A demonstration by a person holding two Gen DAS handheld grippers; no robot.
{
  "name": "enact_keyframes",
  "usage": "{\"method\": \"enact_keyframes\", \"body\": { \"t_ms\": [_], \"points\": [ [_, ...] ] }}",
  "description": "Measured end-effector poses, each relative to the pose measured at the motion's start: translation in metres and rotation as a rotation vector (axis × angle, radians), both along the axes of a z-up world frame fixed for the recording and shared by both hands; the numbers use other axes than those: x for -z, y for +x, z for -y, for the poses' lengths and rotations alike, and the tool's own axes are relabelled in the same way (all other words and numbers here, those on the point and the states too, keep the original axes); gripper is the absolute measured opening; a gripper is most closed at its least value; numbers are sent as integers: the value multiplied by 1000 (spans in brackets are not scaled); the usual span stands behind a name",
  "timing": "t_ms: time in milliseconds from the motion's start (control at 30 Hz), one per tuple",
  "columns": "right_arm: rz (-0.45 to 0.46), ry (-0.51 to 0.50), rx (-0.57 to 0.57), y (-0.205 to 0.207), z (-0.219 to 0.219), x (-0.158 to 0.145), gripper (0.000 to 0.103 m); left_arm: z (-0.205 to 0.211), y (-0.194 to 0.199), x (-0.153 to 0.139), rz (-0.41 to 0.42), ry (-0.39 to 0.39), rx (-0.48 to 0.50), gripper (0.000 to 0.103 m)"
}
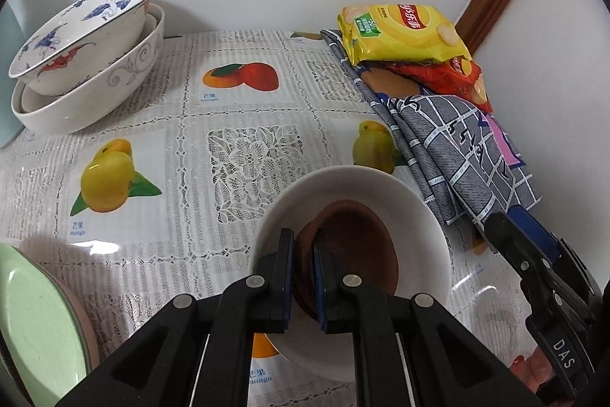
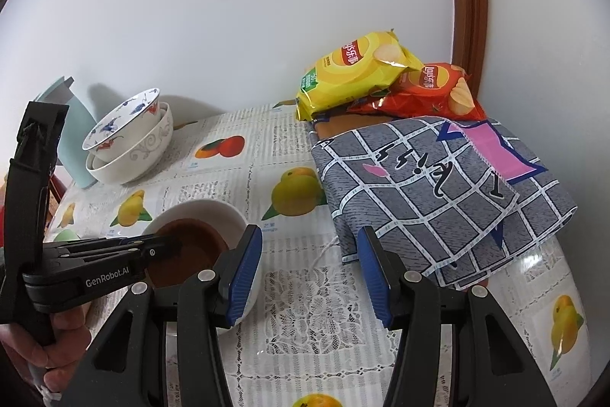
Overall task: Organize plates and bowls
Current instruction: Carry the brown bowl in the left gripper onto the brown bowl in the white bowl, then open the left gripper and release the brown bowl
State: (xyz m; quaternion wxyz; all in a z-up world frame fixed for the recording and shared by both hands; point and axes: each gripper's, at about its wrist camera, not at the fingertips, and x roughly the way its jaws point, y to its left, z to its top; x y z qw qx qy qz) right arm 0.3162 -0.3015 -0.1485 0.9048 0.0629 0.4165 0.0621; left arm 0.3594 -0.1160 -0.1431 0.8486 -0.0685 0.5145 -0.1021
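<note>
Left gripper (image 1: 304, 252): your fingers are pinched on the near rim of the brown bowl (image 1: 354, 246), one pad outside the wall, one inside.
Brown bowl: it sits nested inside the white bowl (image 1: 385, 185), toward the near right part of the table; from the right wrist view the same pair shows at left, brown bowl (image 2: 187, 246) inside white bowl (image 2: 213, 210).
Right gripper (image 2: 310, 273): your fingers stand spread apart with nothing between them, just right of the white bowl, over the fruit-print tablecloth (image 2: 244, 174).
Bowl stack: a crane-painted bowl (image 1: 76, 29) rests tilted in a grey-scroll bowl (image 1: 103, 94) at the far left corner, well apart from your grip.
Green plate (image 1: 34, 323): at the near left edge, partly out of view.
Right side clutter: a folded grey checked cloth (image 2: 431, 193), with a yellow chip bag (image 2: 354, 75) and a red chip bag (image 2: 434, 90) behind it against the wall.
</note>
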Motion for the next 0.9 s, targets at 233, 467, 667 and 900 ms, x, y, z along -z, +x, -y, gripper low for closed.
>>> {"method": "enact_keyframes", "body": {
  "t_ms": [233,467,667,900],
  "points": [
    [-8,-12,-15,-1,-8,0,52,1,-6,-8,13,-22,58,29],
    [14,-15,-15,-9,-12,-11,52,-3,-19,-31,78,31,41,39],
    [31,-16,-17,-17,-13,-23,52,-15,-25,-35,88,49,-5,39],
    [-22,-6,-31,-24,-13,-22,52,-25,-34,-24,50,83,-62,39]
  ]
}}
